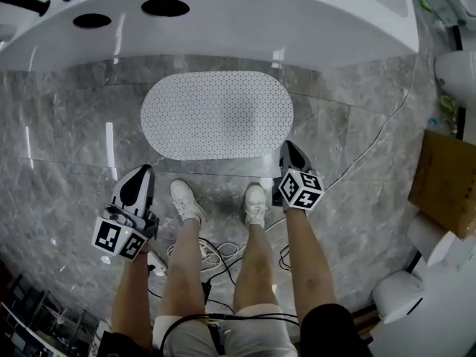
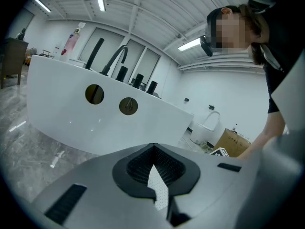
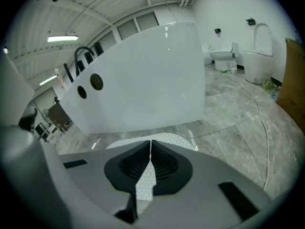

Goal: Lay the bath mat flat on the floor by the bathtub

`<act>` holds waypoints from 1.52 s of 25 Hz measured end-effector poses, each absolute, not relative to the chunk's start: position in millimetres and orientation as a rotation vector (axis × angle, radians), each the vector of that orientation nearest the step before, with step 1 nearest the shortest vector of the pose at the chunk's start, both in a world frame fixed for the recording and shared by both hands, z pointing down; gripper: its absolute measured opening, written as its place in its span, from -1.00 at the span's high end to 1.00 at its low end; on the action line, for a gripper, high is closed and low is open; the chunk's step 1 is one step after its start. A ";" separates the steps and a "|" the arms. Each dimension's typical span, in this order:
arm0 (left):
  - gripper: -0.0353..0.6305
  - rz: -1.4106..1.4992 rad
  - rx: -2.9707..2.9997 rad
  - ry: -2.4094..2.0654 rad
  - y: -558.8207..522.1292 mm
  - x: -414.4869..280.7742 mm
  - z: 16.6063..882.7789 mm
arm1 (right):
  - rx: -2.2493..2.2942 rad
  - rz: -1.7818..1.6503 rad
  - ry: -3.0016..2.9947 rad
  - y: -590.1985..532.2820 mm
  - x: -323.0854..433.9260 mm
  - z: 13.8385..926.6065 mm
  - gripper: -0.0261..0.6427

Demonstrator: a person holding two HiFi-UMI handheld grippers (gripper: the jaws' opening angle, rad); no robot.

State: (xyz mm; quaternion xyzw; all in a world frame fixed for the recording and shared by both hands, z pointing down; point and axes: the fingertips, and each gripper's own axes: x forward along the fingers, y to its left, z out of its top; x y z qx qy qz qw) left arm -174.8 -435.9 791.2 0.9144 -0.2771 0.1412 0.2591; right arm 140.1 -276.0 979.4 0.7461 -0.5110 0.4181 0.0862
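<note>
The white dotted oval bath mat (image 1: 216,114) lies flat on the grey marble floor, right in front of the white bathtub (image 1: 223,28). My left gripper (image 1: 141,171) hangs shut beside the person's left leg, clear of the mat and holding nothing. My right gripper (image 1: 286,146) is also shut and empty, its tip over the mat's near right corner. In the left gripper view the jaws (image 2: 153,147) meet at the tip, facing the tub wall (image 2: 71,113). The right gripper view shows the closed jaws (image 3: 151,142) with the mat (image 3: 167,138) on the floor just beyond.
The person's white shoes (image 1: 184,199) stand just behind the mat. Cables (image 1: 216,255) trail on the floor between the legs, and a thin cord (image 1: 379,136) runs off right. A cardboard box (image 1: 446,181) and white fixtures (image 1: 401,292) sit at the right. Black taps (image 1: 30,2) top the tub.
</note>
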 end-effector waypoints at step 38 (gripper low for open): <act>0.85 0.045 2.705 -1.006 -382.4 -177.8 388.0 | 1.866 0.624 -2.387 -302.7 41.2 427.5 0.85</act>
